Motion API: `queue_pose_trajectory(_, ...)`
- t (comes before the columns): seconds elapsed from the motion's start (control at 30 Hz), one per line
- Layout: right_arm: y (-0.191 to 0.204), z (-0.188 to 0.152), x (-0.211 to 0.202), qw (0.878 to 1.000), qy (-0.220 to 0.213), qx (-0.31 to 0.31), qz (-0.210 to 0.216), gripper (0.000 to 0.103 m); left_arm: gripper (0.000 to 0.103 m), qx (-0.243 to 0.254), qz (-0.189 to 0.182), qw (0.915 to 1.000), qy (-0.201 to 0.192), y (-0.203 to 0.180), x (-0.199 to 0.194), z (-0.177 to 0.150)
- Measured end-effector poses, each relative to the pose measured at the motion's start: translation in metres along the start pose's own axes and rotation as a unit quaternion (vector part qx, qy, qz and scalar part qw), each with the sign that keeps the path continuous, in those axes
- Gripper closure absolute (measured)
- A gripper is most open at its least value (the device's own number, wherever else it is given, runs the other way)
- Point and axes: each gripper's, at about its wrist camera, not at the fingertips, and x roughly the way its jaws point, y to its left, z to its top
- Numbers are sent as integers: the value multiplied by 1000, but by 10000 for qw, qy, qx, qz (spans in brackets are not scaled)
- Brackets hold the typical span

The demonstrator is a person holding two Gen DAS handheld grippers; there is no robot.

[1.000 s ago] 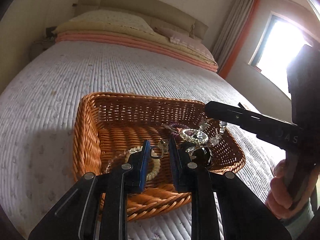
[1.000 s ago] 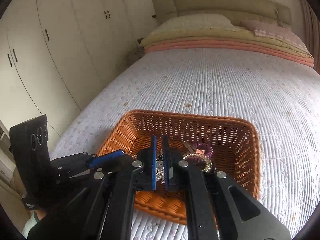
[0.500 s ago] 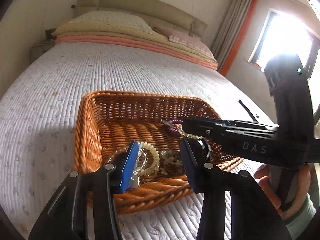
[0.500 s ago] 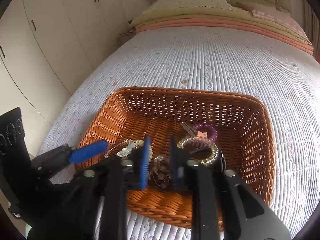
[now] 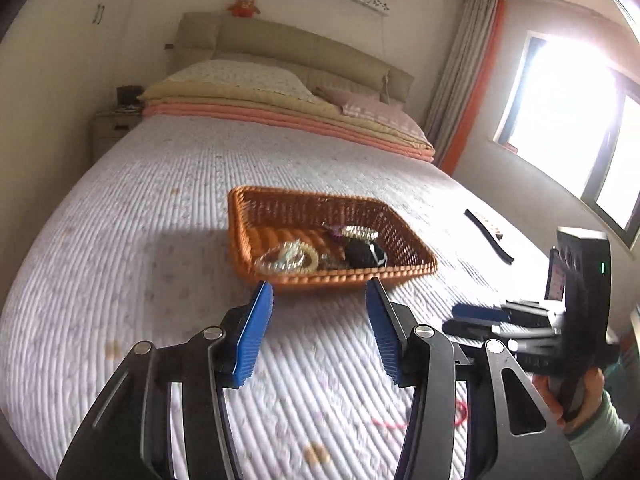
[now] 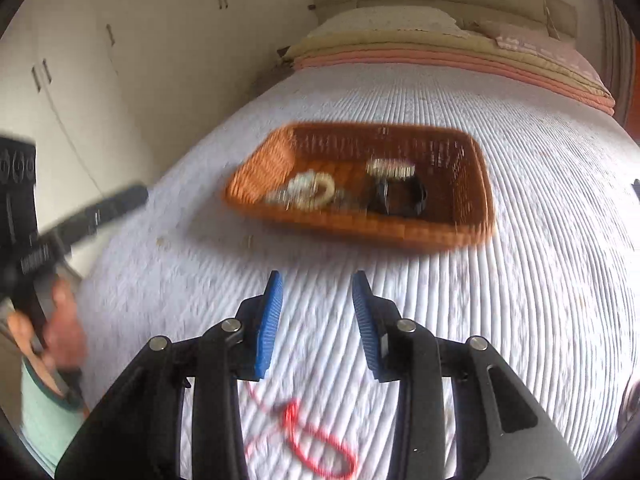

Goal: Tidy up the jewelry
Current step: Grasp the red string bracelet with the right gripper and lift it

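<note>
An orange wicker basket [image 5: 240,236] sits on the white quilted bed and also shows in the right wrist view [image 6: 476,184]. It holds a cream bead bracelet [image 5: 294,256], a gold coil hair tie [image 5: 360,233], a purple hair tie and a black scrunchie [image 5: 362,255]. My left gripper [image 5: 318,304] is open and empty, short of the basket's near rim. My right gripper [image 6: 317,300] is open and empty, also short of the basket, and shows at the right of the left wrist view [image 5: 476,318]. A red string bracelet [image 6: 320,444] lies on the bed below the right fingers.
A black strap-like item [image 5: 488,236] lies on the bed right of the basket. Folded blankets and pillows [image 5: 256,100] are at the headboard. White wardrobes [image 6: 80,92] stand on the left, a window [image 5: 568,100] on the right.
Both grippers have pulled back out of the basket toward me and opened wide. The jewelry they were over stays in the basket. The red string bracelet has come into view.
</note>
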Motion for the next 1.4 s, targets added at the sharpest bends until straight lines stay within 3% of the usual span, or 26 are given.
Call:
queue_pose_trajectory(0.2,30,-72,-1,9965,303,-688,-352,70,56,38,303,9992,244,5,-14,-34)
queue_pose_trajectory(0.4,40,-99,19,9933,475,-898,-552,70,56,-224,405,9977,491,21,-8,-51)
queue_pose_trajectory(0.57,44,-98,27,9902,492,-1117,-685,72,56,-302,440,9965,646,26,2,-60)
queue_pose_trajectory(0.6,43,-97,29,9895,501,-1114,-775,80,56,-311,417,9965,651,27,3,-61)
queue_pose_trajectory(0.77,32,-85,41,9910,501,-880,-879,96,56,-307,419,9958,750,29,17,-62)
queue_pose_trajectory(0.97,12,-60,54,9966,422,-246,-658,96,56,-170,519,9948,861,32,44,-50)
queue_pose_trajectory(1.2,-3,-58,60,9988,326,88,-348,96,58,-67,644,9901,1243,33,105,-37)
queue_pose_trajectory(1.33,-10,-50,67,9987,293,203,-353,96,69,-195,822,9852,1493,33,132,-35)
queue_pose_trajectory(1.4,-14,-47,71,9988,298,262,-280,96,70,-101,990,9838,1493,31,138,-32)
